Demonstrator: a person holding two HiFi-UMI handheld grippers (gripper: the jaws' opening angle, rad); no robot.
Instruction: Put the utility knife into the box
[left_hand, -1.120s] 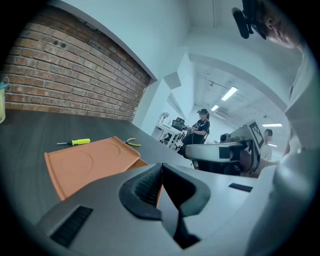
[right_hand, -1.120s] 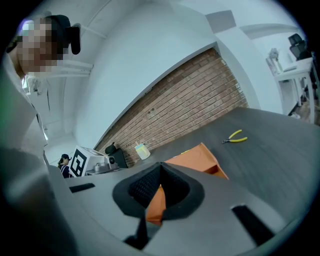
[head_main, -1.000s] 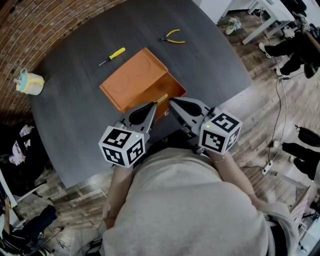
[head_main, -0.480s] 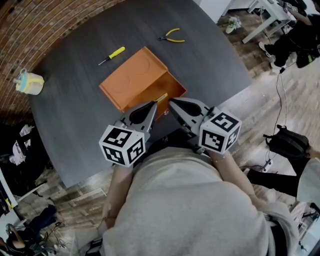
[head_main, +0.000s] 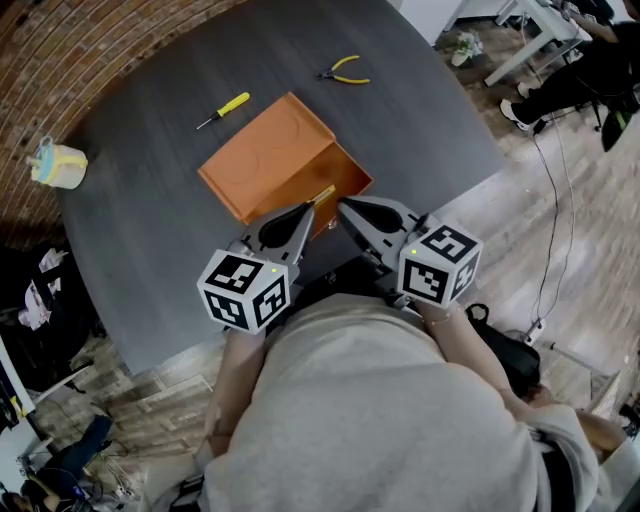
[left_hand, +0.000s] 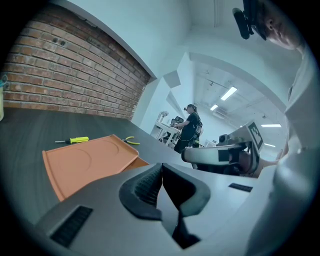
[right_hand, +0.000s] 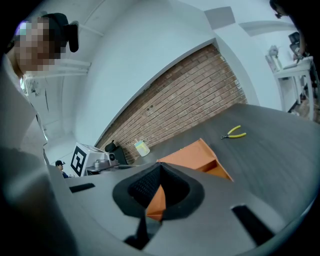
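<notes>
The orange box (head_main: 268, 160) lies on the dark tabletop (head_main: 150, 230). The left gripper (head_main: 306, 208) and right gripper (head_main: 343, 205) hang beside its open end, jaws pressed together — both empty. A thin yellow bit (head_main: 322, 196) shows there — too small to tell if it is the knife.

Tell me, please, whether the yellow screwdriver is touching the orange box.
Apart. The head view shows the yellow screwdriver lying beyond the orange box, with a strip of bare dark table plainly visible between them.
</notes>
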